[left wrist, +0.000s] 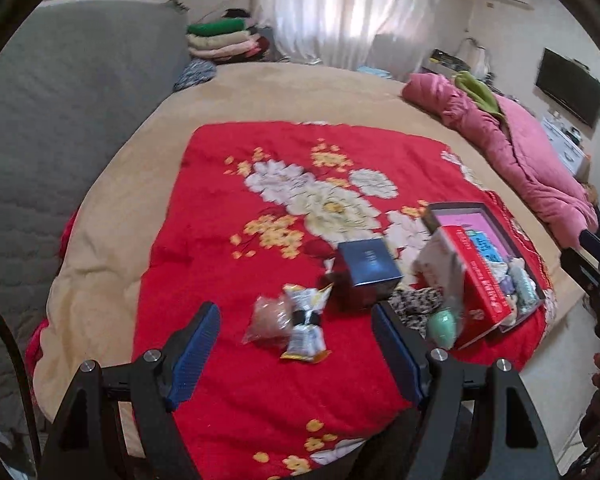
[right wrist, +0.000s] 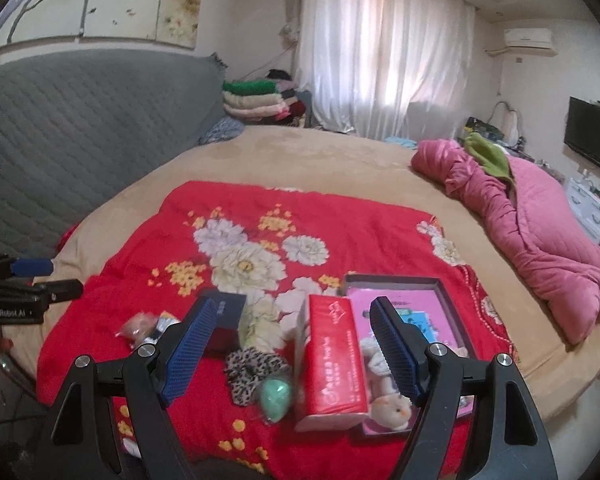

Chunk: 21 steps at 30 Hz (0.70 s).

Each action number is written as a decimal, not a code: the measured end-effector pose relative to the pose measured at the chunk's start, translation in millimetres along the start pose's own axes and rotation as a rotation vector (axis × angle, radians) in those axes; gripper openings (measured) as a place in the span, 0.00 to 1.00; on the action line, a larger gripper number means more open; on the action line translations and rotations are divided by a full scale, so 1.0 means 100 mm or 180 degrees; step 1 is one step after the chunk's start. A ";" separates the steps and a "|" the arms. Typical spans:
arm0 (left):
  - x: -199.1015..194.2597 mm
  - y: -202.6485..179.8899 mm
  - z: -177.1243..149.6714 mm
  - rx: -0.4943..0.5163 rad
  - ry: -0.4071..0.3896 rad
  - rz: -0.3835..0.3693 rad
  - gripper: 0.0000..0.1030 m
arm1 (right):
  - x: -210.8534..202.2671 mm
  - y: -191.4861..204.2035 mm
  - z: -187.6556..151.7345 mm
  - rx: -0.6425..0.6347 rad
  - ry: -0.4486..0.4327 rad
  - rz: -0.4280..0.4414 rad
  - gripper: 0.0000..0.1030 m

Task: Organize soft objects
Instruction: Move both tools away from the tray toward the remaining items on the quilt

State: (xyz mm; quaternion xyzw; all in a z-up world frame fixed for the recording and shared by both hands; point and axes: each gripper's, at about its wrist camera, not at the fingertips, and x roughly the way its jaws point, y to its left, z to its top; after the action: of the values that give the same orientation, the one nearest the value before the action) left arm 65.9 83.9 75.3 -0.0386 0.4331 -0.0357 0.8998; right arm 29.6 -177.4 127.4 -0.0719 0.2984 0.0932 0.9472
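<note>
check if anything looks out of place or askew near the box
The red tissue pack sits tilted, propped on the left rim of the open box rather than lying flat in it. Nothing looks spilled or damaged.

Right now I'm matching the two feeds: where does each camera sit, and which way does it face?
Left wrist: on the left gripper, looking down at the red floral quilt and snack packets; its open blue-padded jaws show.
Right wrist: on the right gripper, facing the open grey tray; its open jaws and the left gripper show.
Both share the quilt, tray and red tissue box.
</note>
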 end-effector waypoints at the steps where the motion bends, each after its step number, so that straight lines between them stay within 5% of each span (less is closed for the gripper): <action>1: 0.03 0.06 -0.03 -0.0033 0.0021 0.0017 0.75 | 0.02 0.01 -0.02 -0.0014 0.0011 0.0012 0.78; 21: 0.84 0.09 -0.62 -0.0146 0.0664 -0.0124 0.75 | 0.60 0.08 -0.58 -0.0328 0.0508 0.0049 0.78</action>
State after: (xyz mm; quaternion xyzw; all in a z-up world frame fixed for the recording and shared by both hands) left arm 70.7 82.2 -29.5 -0.0636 0.5243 -0.0471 0.8479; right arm 44.4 -172.6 44.7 -0.1254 0.3683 0.1097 0.9147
